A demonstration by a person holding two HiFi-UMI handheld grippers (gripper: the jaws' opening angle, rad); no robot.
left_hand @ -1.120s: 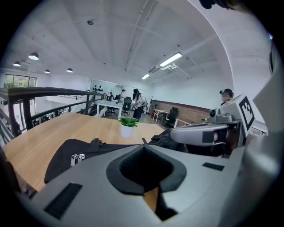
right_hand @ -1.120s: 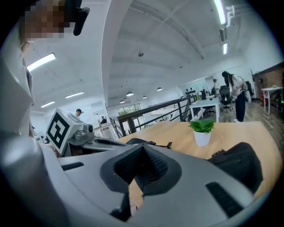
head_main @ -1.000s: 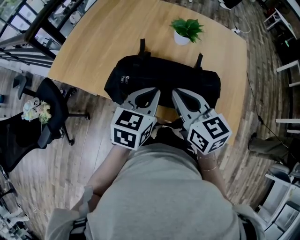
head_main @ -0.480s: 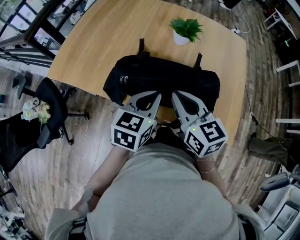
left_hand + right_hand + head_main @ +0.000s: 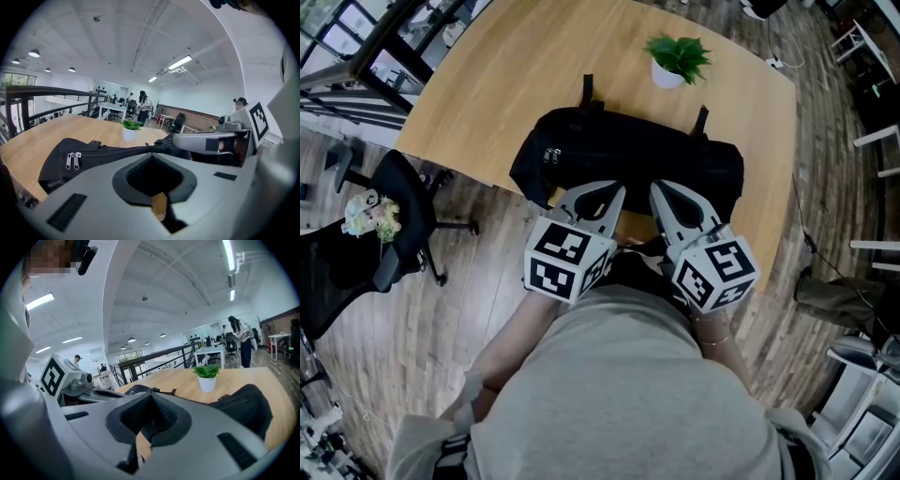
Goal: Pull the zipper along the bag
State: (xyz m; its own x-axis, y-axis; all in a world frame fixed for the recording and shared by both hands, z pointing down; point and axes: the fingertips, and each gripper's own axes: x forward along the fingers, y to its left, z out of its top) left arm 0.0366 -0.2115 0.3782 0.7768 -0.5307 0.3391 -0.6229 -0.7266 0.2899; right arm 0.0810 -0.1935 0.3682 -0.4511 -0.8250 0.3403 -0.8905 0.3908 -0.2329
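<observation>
Bag (image 5: 628, 155), black and long, lies on the wooden table (image 5: 516, 75) right in front of my fingers in the head view. My left gripper (image 5: 617, 187) and my right gripper (image 5: 656, 186) sit side by side at the bag's near edge, tips pointing at it. I cannot tell if the tips touch the bag. Both grippers are squeezed tight together and hold nothing. The two zipper pulls (image 5: 551, 156) hang on the bag's left end, off to the left of my left fingers and apart from them. A small green plant (image 5: 678, 58) in a white pot stands past the bag, far from my fingers. In the left gripper view, my left gripper (image 5: 150, 152) is pressed closed and has nothing in it. The bag (image 5: 56, 166) lies just past the tips and runs off to the left, and the zipper pulls (image 5: 72, 160) dangle there. The plant (image 5: 130, 130) is behind the bag. In the right gripper view, my right gripper (image 5: 150, 393) is clenched closed too and holds nothing. The bag (image 5: 243, 408) bulges up to the right of my tips, and the plant (image 5: 206, 376) stands on the table behind it.
</observation>
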